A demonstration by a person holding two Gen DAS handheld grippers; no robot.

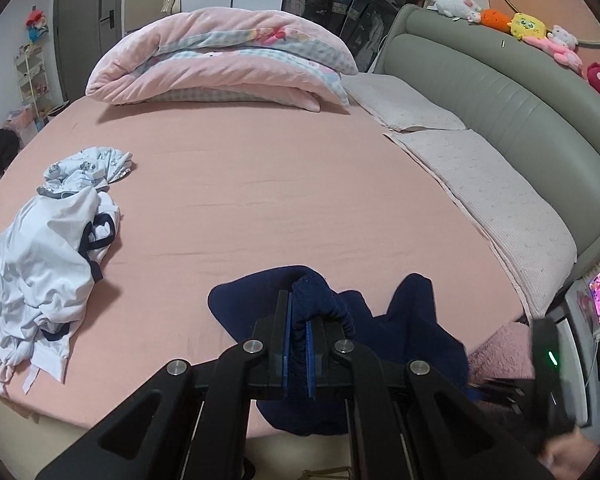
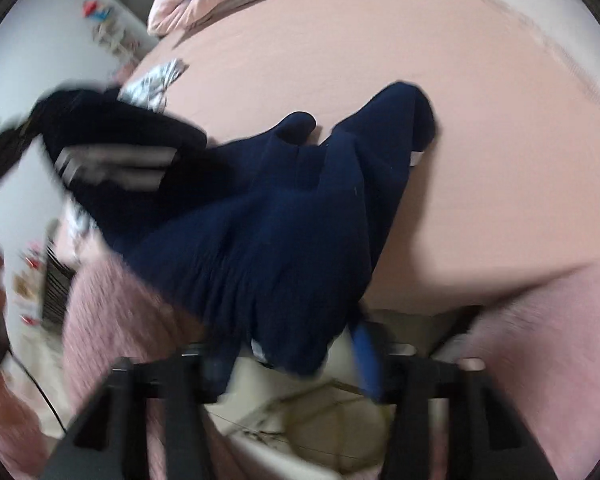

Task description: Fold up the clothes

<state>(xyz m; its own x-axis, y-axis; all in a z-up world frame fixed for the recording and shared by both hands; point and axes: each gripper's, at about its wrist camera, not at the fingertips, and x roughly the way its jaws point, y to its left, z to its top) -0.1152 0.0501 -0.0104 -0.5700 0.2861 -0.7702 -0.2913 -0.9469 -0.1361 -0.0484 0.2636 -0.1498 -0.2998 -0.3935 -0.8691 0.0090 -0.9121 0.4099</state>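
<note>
Two garments and a heap of pale clothes are seen on the pink bed sheet (image 1: pixel 260 184). Near the left edge of the bed a crumpled pile of white and light-blue clothes (image 1: pixel 56 248) is laid, with dark trim showing in its folds; it is well apart from everything else. At the far edge a folded pink quilt (image 1: pixel 220 60) is stacked, and along the right edge two pale pillows (image 1: pixel 480 184) are set against the grey-green headboard (image 1: pixel 512 92), on whose top plush toys (image 1: pixel 536 32) are lined.

At the near edge of the bed a navy garment (image 1: pixel 412 320) is bunched, partly on the sheet and partly hanging over the edge. Its long axis is seen running roughly from the near edge toward the middle of the bed, with two rounded ends pointing away. A fold of it is pinched by the left gripper (image 1: pixel 298 344), whose blue-lined fingers are closed on the cloth.

In the right wrist view, which is blurred, the same navy garment (image 2: pixel 268 216) is draped toward the right gripper (image 2: pixel 296 364). One blue pad (image 2: pixel 366 356) is visible beside the hanging hem, and the other is hidden by cloth, so it cannot be told whether the right jaws are gripping. Fuzzy pink fabric (image 2: pixel 548 344) is seen at the near edge.
</note>
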